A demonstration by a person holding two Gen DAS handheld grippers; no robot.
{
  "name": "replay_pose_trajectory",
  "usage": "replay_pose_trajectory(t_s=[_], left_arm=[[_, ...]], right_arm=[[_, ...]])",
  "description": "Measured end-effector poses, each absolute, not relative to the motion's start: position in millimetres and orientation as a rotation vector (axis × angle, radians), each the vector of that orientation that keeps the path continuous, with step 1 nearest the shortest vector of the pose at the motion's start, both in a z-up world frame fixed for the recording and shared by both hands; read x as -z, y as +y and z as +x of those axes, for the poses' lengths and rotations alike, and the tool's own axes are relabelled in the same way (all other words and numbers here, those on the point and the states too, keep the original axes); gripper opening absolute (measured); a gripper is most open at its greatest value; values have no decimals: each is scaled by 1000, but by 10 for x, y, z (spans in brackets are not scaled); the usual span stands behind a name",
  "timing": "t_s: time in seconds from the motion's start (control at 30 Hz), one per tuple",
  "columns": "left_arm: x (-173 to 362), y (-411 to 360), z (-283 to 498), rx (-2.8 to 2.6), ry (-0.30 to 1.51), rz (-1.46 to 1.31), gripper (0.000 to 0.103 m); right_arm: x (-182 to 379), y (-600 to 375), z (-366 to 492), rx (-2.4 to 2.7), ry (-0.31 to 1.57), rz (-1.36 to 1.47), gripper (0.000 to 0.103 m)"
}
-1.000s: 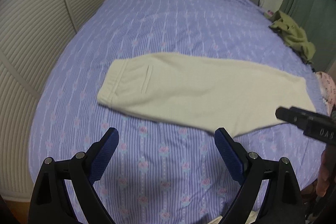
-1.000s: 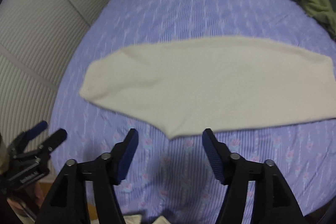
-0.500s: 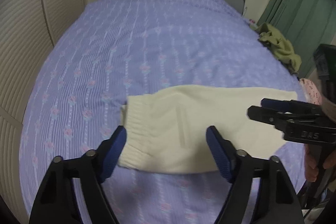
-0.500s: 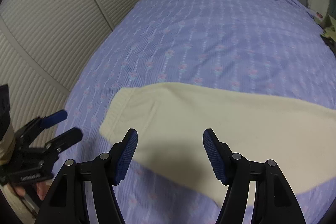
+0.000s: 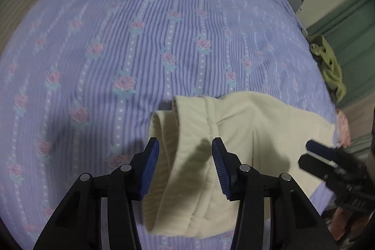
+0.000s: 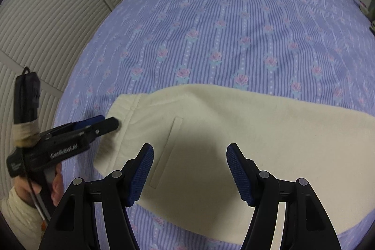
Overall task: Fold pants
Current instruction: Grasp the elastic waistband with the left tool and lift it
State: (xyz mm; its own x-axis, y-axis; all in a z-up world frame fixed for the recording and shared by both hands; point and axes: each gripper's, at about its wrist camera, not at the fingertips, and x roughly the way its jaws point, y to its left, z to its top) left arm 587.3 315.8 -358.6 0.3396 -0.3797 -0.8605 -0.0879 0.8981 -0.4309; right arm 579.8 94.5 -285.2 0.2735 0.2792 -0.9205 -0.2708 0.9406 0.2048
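My left tongs (image 5: pixel 185 165) point down at the waistband end of the cream pants (image 5: pixel 234 132). Their jaws have just been closing, and the ribbed waistband (image 5: pixel 178 132) now stands between the two blue pads, bunched and lifted into a fold. A gap shows on either side of the cloth, so the pads are not pressing on it: the tongs are partly spread, with the band between them but not pinched. Seen from my right wrist camera, the same left tongs (image 6: pixel 105 122) reach in from the left with their tips at the waistband's edge, my left hand (image 6: pixel 46 186) on the grip and a cream knitted sleeve (image 6: pixel 16 210) behind it.

My right tongs (image 6: pixel 189 170) are spread wide and hang over the hip of the pants (image 6: pixel 234 132), just beside a welt pocket (image 6: pixel 166 151); nothing is between the pads. From the left wrist camera they show as a dark, blurred shape at the right edge (image 5: pixel 314 156), above the leg.

The pants lie flat across the near part of the bed (image 6: pixel 234 27), waistband to the left and legs running off to the right. The bed wears a lilac striped cover with pink roses. An olive garment (image 5: pixel 328 67) lies crumpled at the bed's right edge, and slatted cupboard doors (image 6: pixel 54 15) stand along the left.
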Motion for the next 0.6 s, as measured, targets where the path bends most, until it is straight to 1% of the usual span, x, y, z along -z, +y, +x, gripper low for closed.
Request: replay_pose_trajectory(t_s=[0.07,0.17,0.2,0.23,0.3,0.43,0.5,0.6], left_arm=[[3663,3136,5891,232,1251,-497,45],[3711,3100,5872,195,1271,-491,36],[3701,3106,5867,183,1269,-489,17],[3681,3114,5847,167,1262,-485,11],[3609,3135,5789,174,1239,-502,8],[3455,3058,5650,129,1199,-381,8],[3517,3043,5630,107,1207,-340,8],[3763,3166,5714,71,1264,-413,12]], right_arm=[[2852,947,5777,-373,1242,5,66],[2867,958,5758,-376,1245,-3,66],[2872,967,5754,-375,1248,-5,66],[2872,972,5740,-378,1248,-3,66],[2874,1000,5732,-386,1246,-4,66],[2833,1089,5735,-411,1226,-4,66],[2811,1139,5730,-429,1220,-8,66],[2796,1191,5723,-440,1213,-24,66]])
